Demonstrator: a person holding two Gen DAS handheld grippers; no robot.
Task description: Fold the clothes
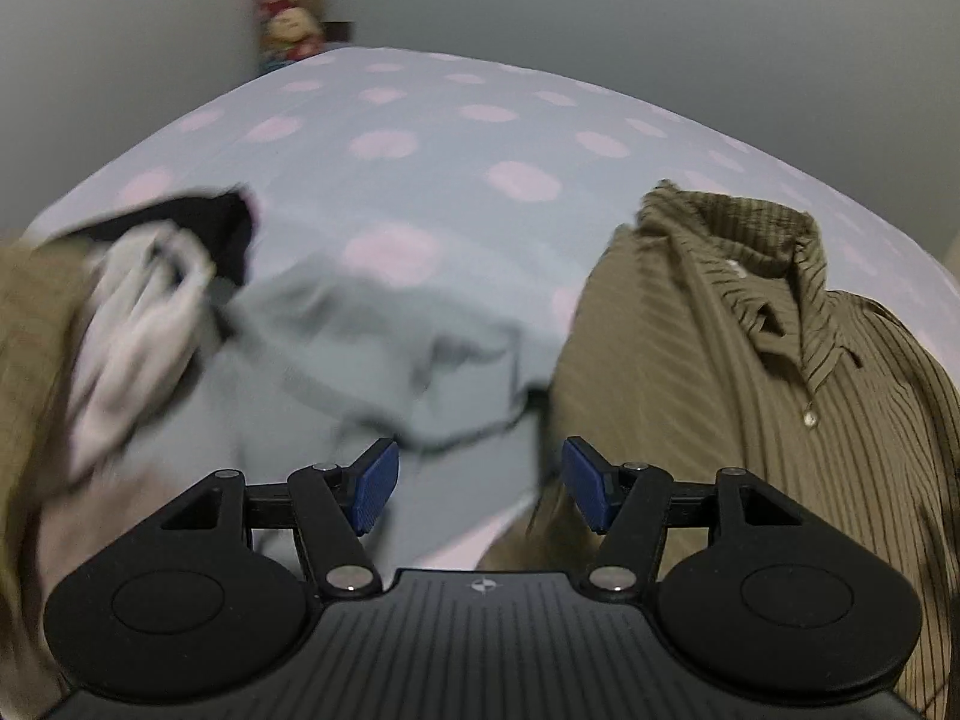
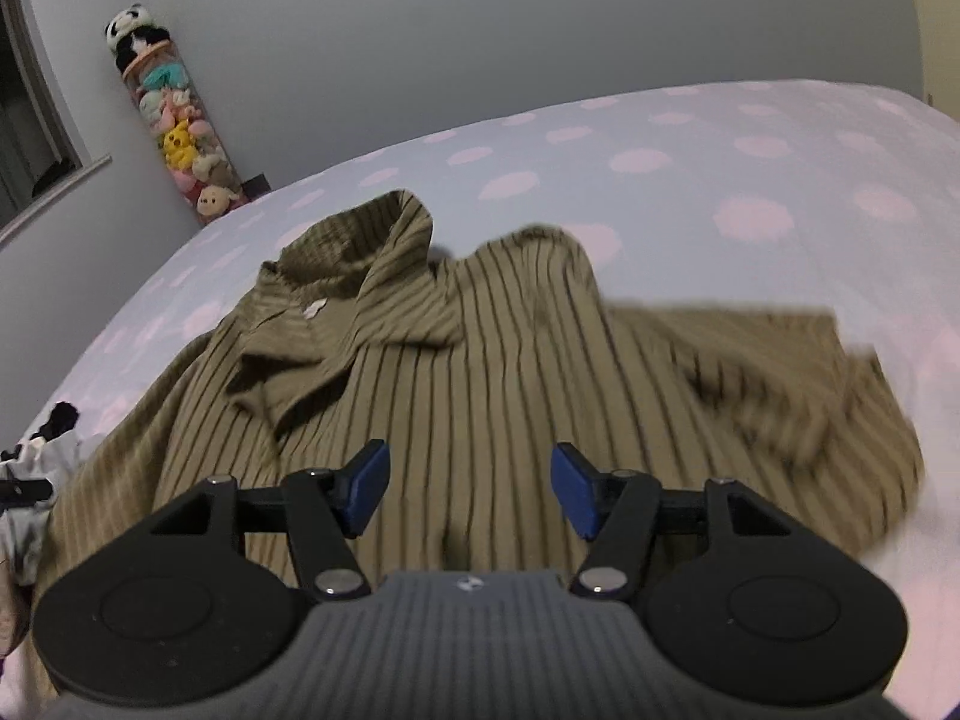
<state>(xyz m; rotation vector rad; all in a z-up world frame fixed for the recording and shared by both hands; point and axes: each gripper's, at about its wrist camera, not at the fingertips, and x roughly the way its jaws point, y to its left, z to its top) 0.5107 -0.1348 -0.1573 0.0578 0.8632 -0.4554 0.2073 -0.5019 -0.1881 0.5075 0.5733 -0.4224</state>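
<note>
The striped olive shirt (image 2: 480, 348) lies spread on the polka-dot bedsheet (image 2: 690, 168) directly under and ahead of the right gripper (image 2: 471, 489), whose blue pads (image 2: 366, 489) stand wide apart with nothing between them. From the left wrist view the same shirt (image 1: 750, 360) sits to the right of the left gripper (image 1: 480, 489), which is also spread open and empty; a pale grey-green garment (image 1: 372, 348) lies just ahead of it, with a blurred white and black bundle (image 1: 150, 300) further left. The shirt is brown-olive with thin dark stripes, collar (image 2: 372, 252) raised and rumpled, one sleeve (image 2: 780, 378) flung out to the right (blurred). A tube of plush toys (image 2: 174, 120) stands against the wall
</note>
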